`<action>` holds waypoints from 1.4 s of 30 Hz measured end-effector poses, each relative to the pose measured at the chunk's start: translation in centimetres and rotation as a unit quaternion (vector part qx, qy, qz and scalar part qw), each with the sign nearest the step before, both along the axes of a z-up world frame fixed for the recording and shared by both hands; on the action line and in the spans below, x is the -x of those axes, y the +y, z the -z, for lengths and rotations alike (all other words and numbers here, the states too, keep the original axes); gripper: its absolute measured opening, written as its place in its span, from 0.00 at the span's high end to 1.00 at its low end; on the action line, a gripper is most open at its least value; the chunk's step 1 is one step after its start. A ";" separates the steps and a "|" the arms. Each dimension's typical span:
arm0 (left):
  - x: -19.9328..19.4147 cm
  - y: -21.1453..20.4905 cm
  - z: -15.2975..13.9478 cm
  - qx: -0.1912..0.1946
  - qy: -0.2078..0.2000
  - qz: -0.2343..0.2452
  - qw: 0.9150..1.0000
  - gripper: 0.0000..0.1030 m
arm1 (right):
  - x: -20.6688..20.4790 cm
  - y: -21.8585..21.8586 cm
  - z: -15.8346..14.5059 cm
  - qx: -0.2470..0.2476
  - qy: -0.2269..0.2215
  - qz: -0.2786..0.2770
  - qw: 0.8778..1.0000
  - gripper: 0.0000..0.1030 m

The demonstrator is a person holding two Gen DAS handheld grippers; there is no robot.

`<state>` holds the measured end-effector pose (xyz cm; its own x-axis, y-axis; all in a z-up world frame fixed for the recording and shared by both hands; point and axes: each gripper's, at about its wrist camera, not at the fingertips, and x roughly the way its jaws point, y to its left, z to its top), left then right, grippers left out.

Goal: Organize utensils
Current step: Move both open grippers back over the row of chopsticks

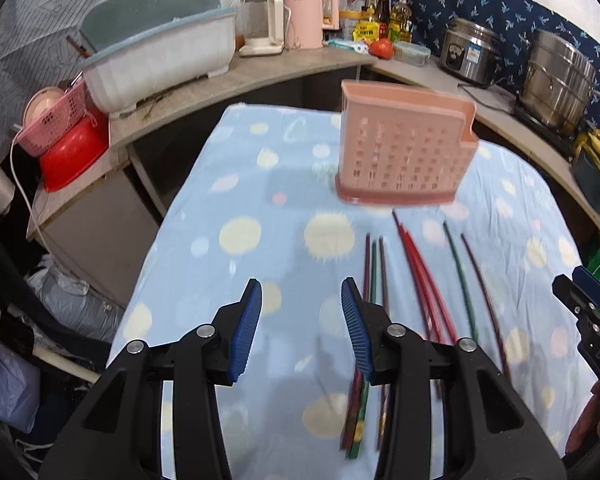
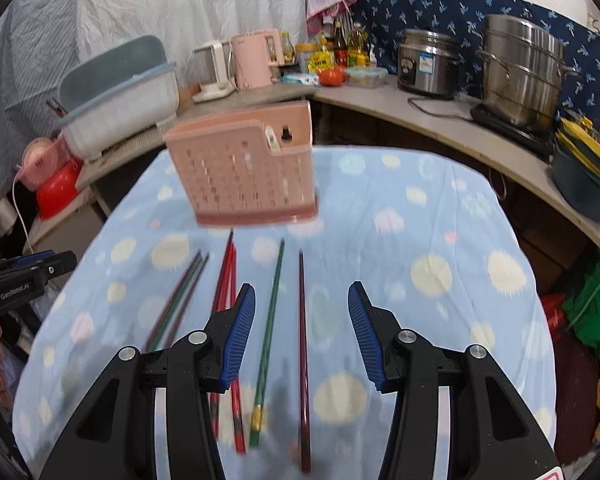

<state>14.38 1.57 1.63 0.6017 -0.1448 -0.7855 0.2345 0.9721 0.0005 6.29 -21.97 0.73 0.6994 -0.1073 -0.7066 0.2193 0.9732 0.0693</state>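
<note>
Hovering over the dotted tabletop (image 1: pixel 236 184), my left gripper (image 1: pixel 302 330) has its fingers parted and empty, a bundle of chopsticks (image 1: pixel 374 268) just beside the right finger. My right gripper (image 2: pixel 302 334) is likewise parted, holding nothing, with a green chopstick (image 2: pixel 270 320) and a dark red chopstick (image 2: pixel 303 344) lying between its fingers. The pink utensil holder (image 2: pixel 246 168) stands upright beyond both.

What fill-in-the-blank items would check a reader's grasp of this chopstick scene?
The pink holder stands on a blue ____ cloth.
The chopsticks lie on the cloth ____ the holder, not in it.
Between the right gripper's open jaws lie a dark red chopstick and a ____ one.

Missing: spotted; outside; green
</note>
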 end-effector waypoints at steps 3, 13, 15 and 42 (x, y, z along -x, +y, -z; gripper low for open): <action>1.8 0.7 2.4 -0.005 0.025 0.000 1.000 0.62 | 2.3 0.2 2.1 -0.009 0.022 0.007 1.000 0.54; 6.4 1.7 8.0 -0.021 0.078 0.011 0.997 0.62 | 5.7 0.2 7.3 -0.008 0.073 0.025 0.997 0.54; 6.6 1.9 8.5 -0.021 0.085 0.011 0.996 0.62 | 5.6 0.3 7.8 -0.010 0.079 0.023 0.997 0.54; 7.2 0.4 9.1 0.005 0.100 0.054 0.994 0.62 | 4.1 1.1 9.3 -0.016 0.095 0.010 0.995 0.64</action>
